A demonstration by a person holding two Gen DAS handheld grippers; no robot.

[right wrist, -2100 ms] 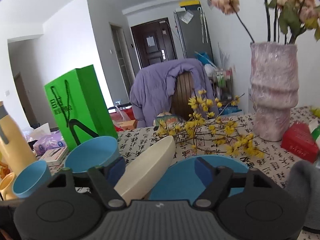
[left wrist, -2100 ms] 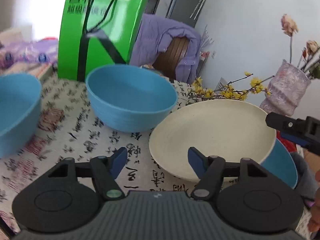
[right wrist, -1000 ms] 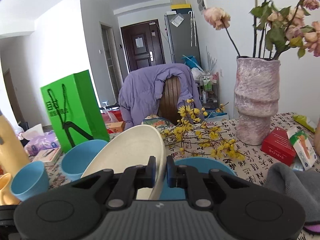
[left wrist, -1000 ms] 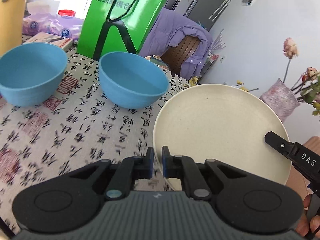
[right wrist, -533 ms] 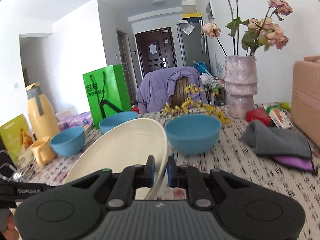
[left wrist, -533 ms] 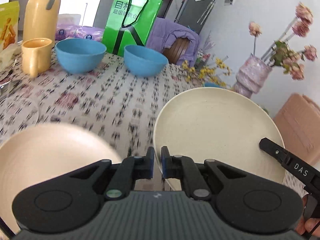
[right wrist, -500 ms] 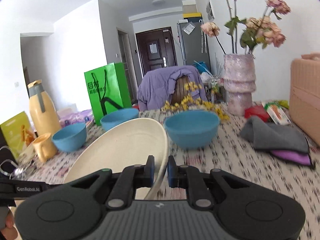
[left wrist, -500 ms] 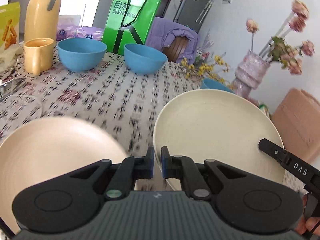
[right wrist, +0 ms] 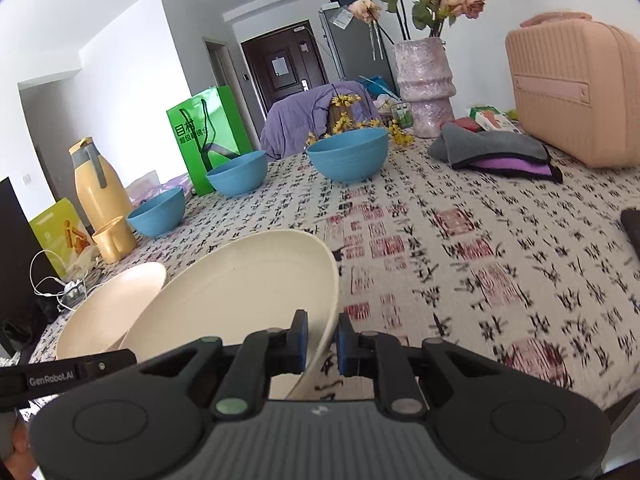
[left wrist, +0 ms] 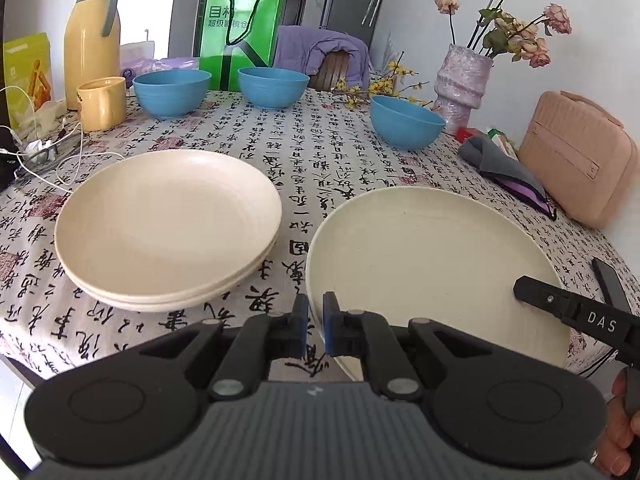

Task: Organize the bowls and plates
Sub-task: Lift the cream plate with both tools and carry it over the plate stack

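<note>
Beside the stack (left wrist: 168, 224); plate (left wrist: 436, 272) clamped.

A tall yellow thermos jug (left wrist: 93, 32) and yellow mug (left wrist: 102, 103) stand far left; a glossy green paper bag (left wrist: 239, 36) behind.

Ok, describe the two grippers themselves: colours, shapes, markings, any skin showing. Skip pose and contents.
Both look alike: a grey ribbed body with two round black discs, black linkage arms with silver pivots, and blue pads on the fingertips. The left gripper shows "GenRobot.AI" on its side in the right wrist view; the right gripper shows "DAS" in the left wrist view. Bare fingers grip the right handle.
</note>
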